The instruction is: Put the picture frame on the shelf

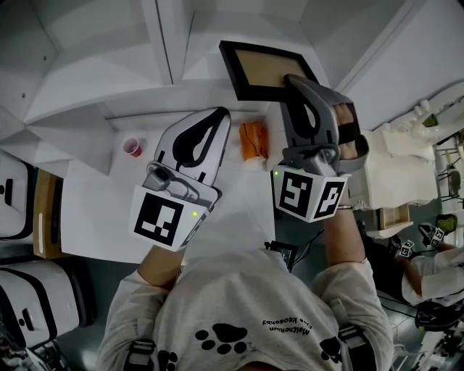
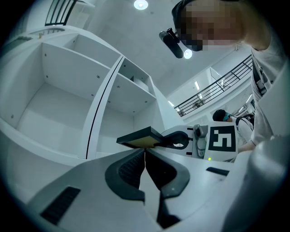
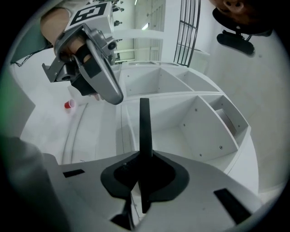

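Picture frame (image 1: 264,69) is gripped by the right tongs (image 1: 296,81) over the shelf (image 1: 109,87); left tongs (image 1: 220,114), closed on nothing, are flanked by a red cup (image 1: 133,147).

Cool, even, fairly bright light fills every view. A round white ceiling lamp (image 2: 141,4) glares above the white compartmented shelf unit (image 2: 68,86), whose panels hold only soft grey shadows. Both gripper views bulge and darken toward their edges, and the nearest foreground blurs.

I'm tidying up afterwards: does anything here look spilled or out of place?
Nothing spilled. The right tool grips the picture frame, not yet on the shelf; a red cup and an orange thing lie loose nearby.
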